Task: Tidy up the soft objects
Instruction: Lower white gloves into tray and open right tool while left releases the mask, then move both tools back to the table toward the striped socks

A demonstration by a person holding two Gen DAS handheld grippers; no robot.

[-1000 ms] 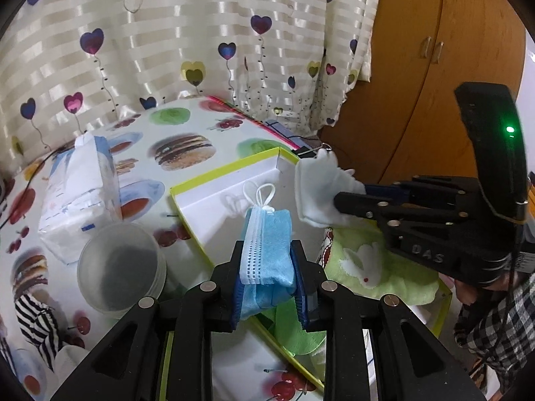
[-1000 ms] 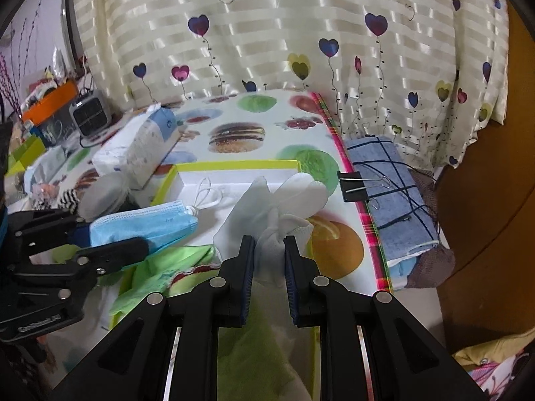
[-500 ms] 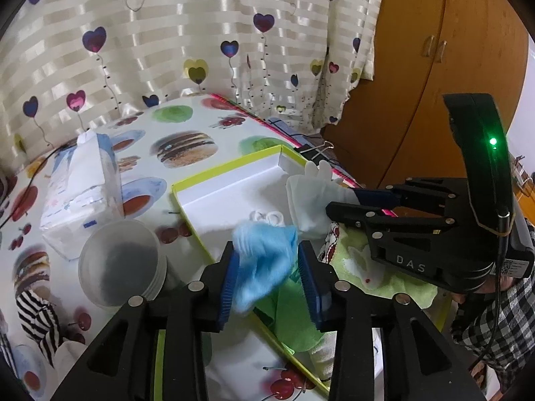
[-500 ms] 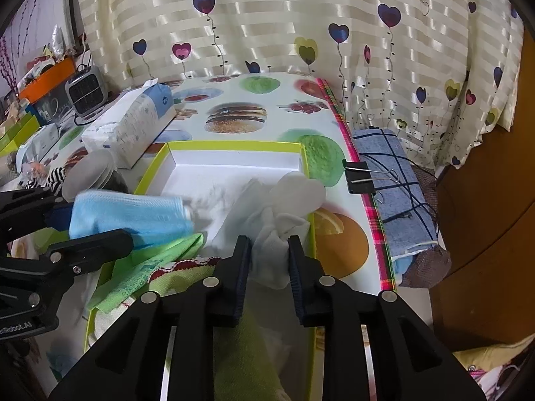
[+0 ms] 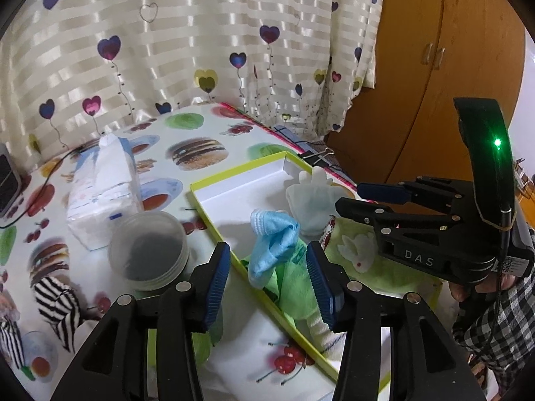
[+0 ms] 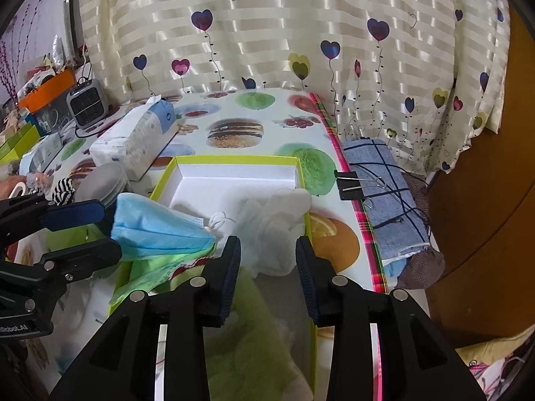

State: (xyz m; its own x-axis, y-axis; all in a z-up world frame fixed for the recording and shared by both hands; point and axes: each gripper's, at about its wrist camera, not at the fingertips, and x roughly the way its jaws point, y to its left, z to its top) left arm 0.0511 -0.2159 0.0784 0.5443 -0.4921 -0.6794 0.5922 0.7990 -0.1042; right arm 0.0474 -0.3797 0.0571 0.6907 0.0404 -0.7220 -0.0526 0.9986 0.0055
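A white box with a yellow-green rim [image 5: 240, 171] [image 6: 234, 158] lies on the printed tablecloth. In it, a blue face mask [image 5: 272, 247] [image 6: 157, 229] droops over a green cloth [image 5: 294, 287] [image 6: 157, 267]. Just short of the mask, my left gripper [image 5: 269, 284] [image 6: 103, 232] has its jaws opening, and neither pad touches it. A crumpled white glove [image 5: 311, 200] [image 6: 274, 222] rests at the box's right wall. My right gripper [image 6: 267, 264] [image 5: 349, 195] hovers before the glove, jaws opening, pads clear of it. A green rabbit towel [image 5: 354, 254] fills the near end of the box.
Left of the box stand a tissue pack [image 5: 103, 193] [image 6: 133, 140] and a cloudy plastic tub [image 5: 148, 250]. A striped cloth [image 5: 57, 300] lies nearer. A binder clip [image 6: 347, 185] and a folded blue checked cloth [image 6: 388, 200] sit at the right table edge. Behind are a curtain and a wooden wardrobe [image 5: 434, 67].
Both grippers were shut, the left on the mask and the right on the glove. Their jaws have spread, and mask and glove have dropped into the box. The left gripper drew back slightly.
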